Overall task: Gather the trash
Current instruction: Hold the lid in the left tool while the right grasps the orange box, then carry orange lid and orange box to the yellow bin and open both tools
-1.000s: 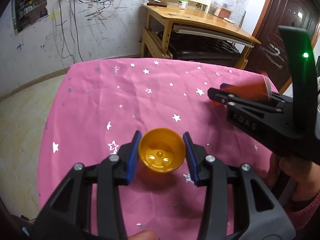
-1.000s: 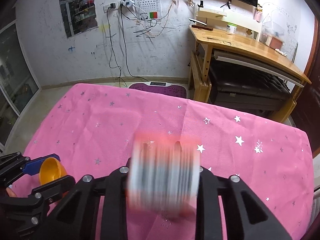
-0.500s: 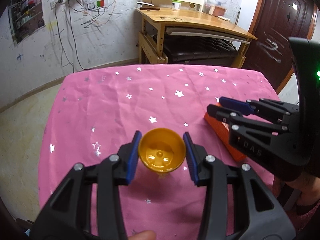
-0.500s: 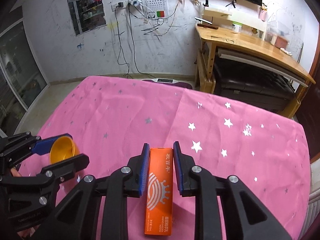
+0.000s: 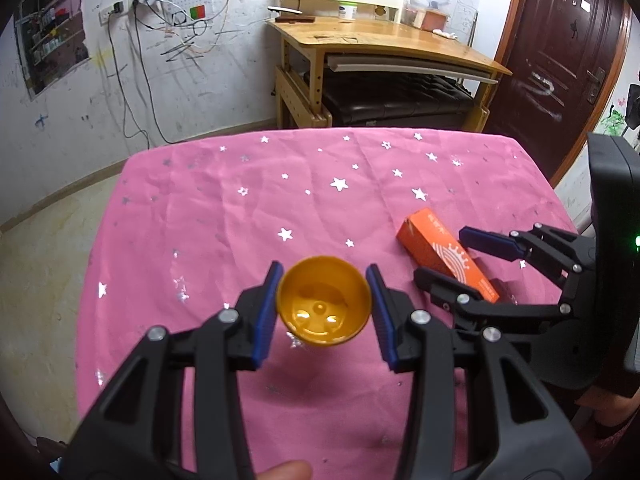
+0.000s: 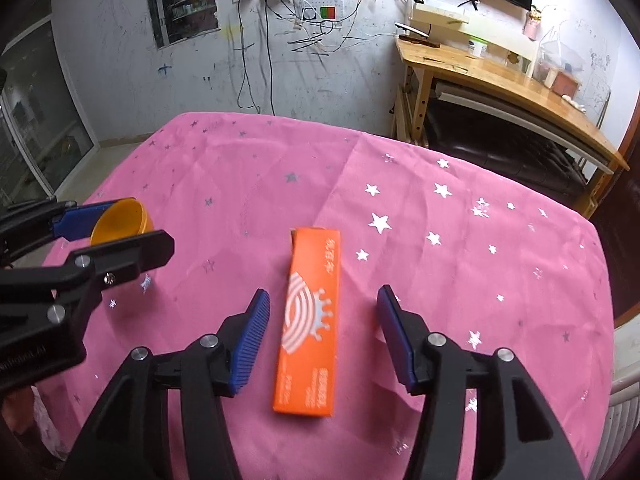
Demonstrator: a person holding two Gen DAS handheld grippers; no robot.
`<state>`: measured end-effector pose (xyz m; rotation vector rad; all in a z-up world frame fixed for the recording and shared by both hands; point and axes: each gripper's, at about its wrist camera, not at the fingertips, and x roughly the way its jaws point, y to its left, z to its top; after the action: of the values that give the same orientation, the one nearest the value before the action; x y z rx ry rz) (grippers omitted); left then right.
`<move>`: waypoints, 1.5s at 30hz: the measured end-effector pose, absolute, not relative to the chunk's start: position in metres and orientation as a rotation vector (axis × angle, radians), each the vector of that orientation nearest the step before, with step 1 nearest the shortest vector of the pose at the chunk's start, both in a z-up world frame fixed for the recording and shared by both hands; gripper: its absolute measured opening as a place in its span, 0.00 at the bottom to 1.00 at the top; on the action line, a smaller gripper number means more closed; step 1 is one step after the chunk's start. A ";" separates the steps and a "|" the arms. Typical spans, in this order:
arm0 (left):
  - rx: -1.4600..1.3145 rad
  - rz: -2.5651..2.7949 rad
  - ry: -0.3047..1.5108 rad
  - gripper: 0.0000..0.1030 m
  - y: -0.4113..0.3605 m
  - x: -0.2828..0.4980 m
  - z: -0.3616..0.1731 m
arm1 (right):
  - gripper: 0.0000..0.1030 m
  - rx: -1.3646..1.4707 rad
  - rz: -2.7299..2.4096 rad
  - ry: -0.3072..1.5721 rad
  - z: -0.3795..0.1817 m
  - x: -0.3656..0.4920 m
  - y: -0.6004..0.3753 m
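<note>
My left gripper (image 5: 323,304) is shut on a small yellow plastic cup (image 5: 324,306), its mouth facing the camera, held just above the pink starred tablecloth (image 5: 224,216). The cup (image 6: 122,222) and the left gripper (image 6: 108,232) also show at the left of the right wrist view. An orange carton (image 6: 312,320) lies flat on the cloth between the blue pads of my right gripper (image 6: 324,332). Those jaws are opening and the pads stand clear of the carton on both sides. The carton (image 5: 444,256) and right gripper (image 5: 460,256) appear at the right of the left wrist view.
The pink tablecloth (image 6: 440,240) covers the whole table and drops off at its edges. Behind it stand a wooden desk (image 5: 384,40) with a dark bench under it, a dark door (image 5: 560,60) at right and a wall with cables (image 6: 280,40).
The right gripper has let go of the orange carton, which now lies on the cloth between spread jaws. The left gripper still holds the yellow cup and has shifted slightly.
</note>
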<state>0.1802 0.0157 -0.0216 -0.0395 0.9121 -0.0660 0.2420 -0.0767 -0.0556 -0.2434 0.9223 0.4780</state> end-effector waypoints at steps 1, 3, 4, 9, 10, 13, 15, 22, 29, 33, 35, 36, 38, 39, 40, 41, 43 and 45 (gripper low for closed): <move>-0.039 -0.066 0.912 0.39 0.016 0.180 -0.022 | 0.30 -0.242 0.476 0.920 -0.056 0.241 -0.078; -0.036 -0.065 0.912 0.39 0.013 0.178 -0.022 | 0.17 -0.232 0.476 0.910 -0.054 0.238 -0.083; -0.034 -0.064 0.912 0.39 0.011 0.177 -0.022 | 0.16 -0.230 0.475 0.905 -0.053 0.237 -0.084; -0.020 -0.063 0.913 0.39 0.001 0.175 -0.021 | 0.16 -0.199 0.465 0.865 -0.039 0.232 -0.099; -0.017 -0.064 0.913 0.39 -0.001 0.175 -0.021 | 0.16 -0.194 0.463 0.860 -0.037 0.230 -0.102; -0.003 -0.074 0.909 0.39 -0.013 0.175 -0.018 | 0.16 -0.167 0.448 0.836 -0.027 0.227 -0.119; 0.008 -0.084 0.909 0.39 -0.022 0.177 -0.017 | 0.16 -0.143 0.429 0.817 -0.019 0.224 -0.136; 0.066 -0.141 0.910 0.39 -0.069 0.182 -0.017 | 0.16 -0.057 0.342 0.765 0.000 0.214 -0.206; 0.127 -0.214 0.914 0.39 -0.126 0.191 -0.017 | 0.16 0.010 0.255 0.734 0.007 0.200 -0.275; 0.166 -0.257 0.917 0.39 -0.160 0.195 -0.018 | 0.16 0.056 0.203 0.719 0.007 0.191 -0.314; 0.187 -0.280 0.919 0.39 -0.178 0.197 -0.019 | 0.17 0.083 0.170 0.711 0.006 0.185 -0.338; 0.200 -0.293 0.920 0.39 -0.188 0.197 -0.020 | 0.16 0.093 0.159 0.709 0.005 0.184 -0.345; 0.222 -0.318 0.922 0.39 -0.209 0.198 -0.021 | 0.17 0.121 0.131 0.710 0.001 0.179 -0.368; 0.231 -0.329 0.922 0.39 -0.217 0.198 -0.021 | 0.16 0.130 0.119 0.711 -0.002 0.177 -0.376; 0.239 -0.339 0.922 0.39 -0.224 0.198 -0.021 | 0.17 0.146 0.104 0.713 -0.005 0.174 -0.387; 0.251 -0.354 0.922 0.39 -0.235 0.197 -0.022 | 0.17 0.159 0.092 0.716 -0.009 0.170 -0.396; 0.269 -0.379 0.922 0.39 -0.253 0.196 -0.021 | 0.17 0.183 0.064 0.724 -0.017 0.164 -0.415; 0.284 -0.411 0.926 0.39 -0.274 0.195 -0.022 | 0.17 0.200 0.045 0.734 -0.023 0.160 -0.428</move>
<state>0.1952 -0.2739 -0.0219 0.2842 0.9258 -0.4110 0.1600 -0.4281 -0.0233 0.2004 0.7336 0.0449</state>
